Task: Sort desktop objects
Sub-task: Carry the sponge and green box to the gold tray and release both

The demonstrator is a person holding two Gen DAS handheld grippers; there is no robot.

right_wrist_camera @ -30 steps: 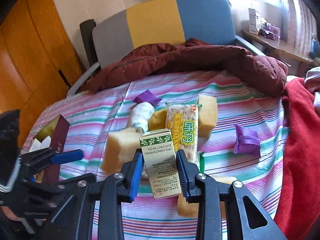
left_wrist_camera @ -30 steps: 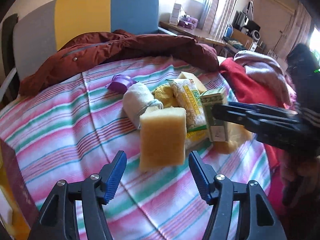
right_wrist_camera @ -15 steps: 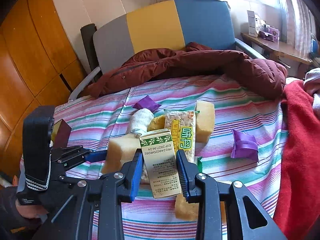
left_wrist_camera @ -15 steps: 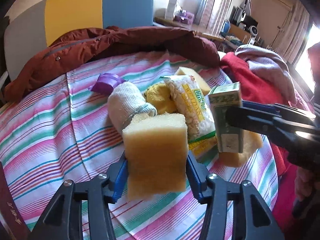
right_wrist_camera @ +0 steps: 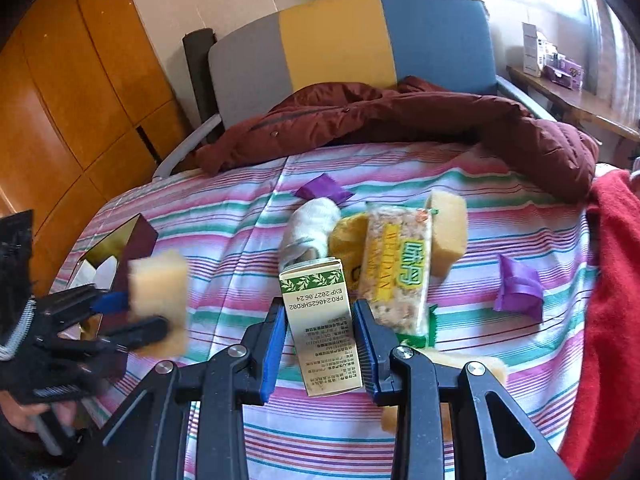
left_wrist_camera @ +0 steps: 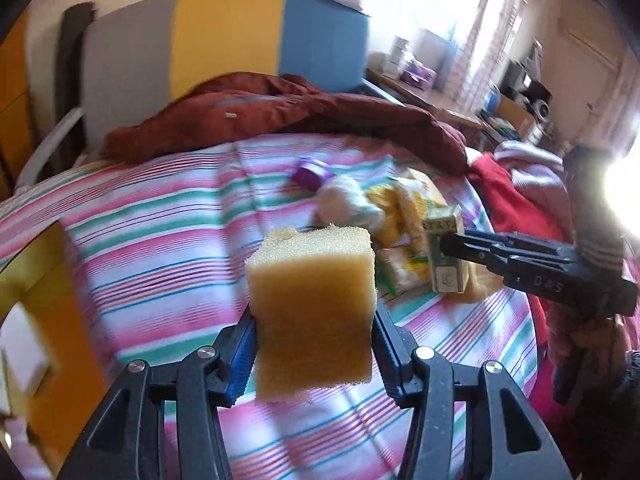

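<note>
My left gripper (left_wrist_camera: 314, 344) is shut on a yellow sponge block (left_wrist_camera: 314, 304) and holds it above the striped cloth; it also shows in the right wrist view (right_wrist_camera: 160, 300). My right gripper (right_wrist_camera: 320, 344) is shut on a small green-and-white carton (right_wrist_camera: 322, 320), held just above the cloth; the carton also shows in the left wrist view (left_wrist_camera: 446, 258). On the cloth lie a snack packet (right_wrist_camera: 396, 272), a white rolled cloth (right_wrist_camera: 310, 228), a yellow item (right_wrist_camera: 346, 236), another sponge (right_wrist_camera: 448, 232) and two purple pieces (right_wrist_camera: 518, 286).
A dark red box with a gold inside (right_wrist_camera: 116, 244) stands at the cloth's left edge. A maroon jacket (right_wrist_camera: 400, 116) lies along the back before a grey, yellow and blue chair (right_wrist_camera: 340, 40). A red garment (right_wrist_camera: 612, 280) lies at the right.
My left gripper closed on the sponge block, lifted it off the cloth and carried it left, toward the box. My right gripper kept its hold on the carton, nearly still.
</note>
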